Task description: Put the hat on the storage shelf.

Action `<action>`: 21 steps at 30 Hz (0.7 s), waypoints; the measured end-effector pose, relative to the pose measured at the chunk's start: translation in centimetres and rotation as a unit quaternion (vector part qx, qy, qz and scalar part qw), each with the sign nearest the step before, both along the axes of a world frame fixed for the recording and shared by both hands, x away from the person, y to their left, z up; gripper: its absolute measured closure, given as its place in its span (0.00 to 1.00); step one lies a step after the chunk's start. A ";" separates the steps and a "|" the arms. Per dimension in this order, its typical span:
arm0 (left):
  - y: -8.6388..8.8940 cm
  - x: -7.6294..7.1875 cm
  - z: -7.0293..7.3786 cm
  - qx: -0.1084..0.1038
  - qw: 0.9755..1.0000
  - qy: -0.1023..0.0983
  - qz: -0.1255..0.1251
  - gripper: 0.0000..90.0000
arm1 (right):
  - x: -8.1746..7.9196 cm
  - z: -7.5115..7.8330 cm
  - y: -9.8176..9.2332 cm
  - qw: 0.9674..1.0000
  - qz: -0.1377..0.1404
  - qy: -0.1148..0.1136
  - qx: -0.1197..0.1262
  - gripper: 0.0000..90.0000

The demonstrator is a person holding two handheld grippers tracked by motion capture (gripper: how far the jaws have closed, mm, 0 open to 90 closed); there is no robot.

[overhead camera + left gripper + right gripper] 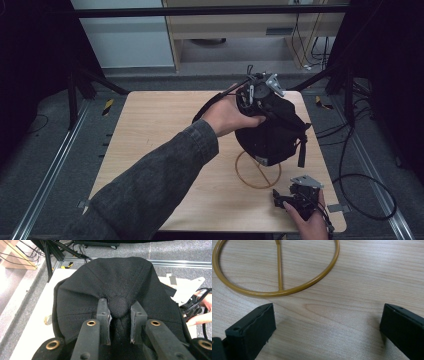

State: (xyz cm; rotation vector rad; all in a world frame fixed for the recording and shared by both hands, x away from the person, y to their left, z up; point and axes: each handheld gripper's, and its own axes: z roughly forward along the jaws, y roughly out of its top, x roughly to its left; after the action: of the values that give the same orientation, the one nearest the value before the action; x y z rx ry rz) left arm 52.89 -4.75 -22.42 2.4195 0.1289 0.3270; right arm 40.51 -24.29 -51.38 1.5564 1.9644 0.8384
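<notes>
- Sitting under dark framing and trailing cables, with grey floor all round: pale wooden worktop (165, 150).
- Pinching the top button of a black cap (272, 135) with the left gripper (119, 307), fingers (103, 312) closed snugly on either side of that cloth button (119, 306).
- Holding the cap by its crown above a yellow wire stand (257, 170), whose ring base is lying flat on the worktop just below and in front of the cap.
- Resting low near the front right corner of the worktop: right gripper (295, 197), fingers (253, 327) spread wide with nothing between them, pointing at the ring of the stand (287, 290).
- Judging the step in hand: carrying the cap to or from the stand; impossible to tell from these pictures whether the crown is already seated on the upright.
- Calling next, probably, for keeping the crown centred over the upright while moving it straight up or down, and steadying the ring with the free right gripper should the stand start tipping.
</notes>
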 end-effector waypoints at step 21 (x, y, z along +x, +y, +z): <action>-0.4 -0.2 -1.5 0.007 1.000 0.003 -0.001 0.81 | 0.0 0.0 0.0 1.000 -0.001 0.000 -0.001 0.00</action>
State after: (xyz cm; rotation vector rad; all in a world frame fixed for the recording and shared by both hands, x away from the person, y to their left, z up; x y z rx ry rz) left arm 52.72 -5.19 -23.92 2.4336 0.1261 0.3214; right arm 40.51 -24.29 -51.38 1.5574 1.9637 0.8360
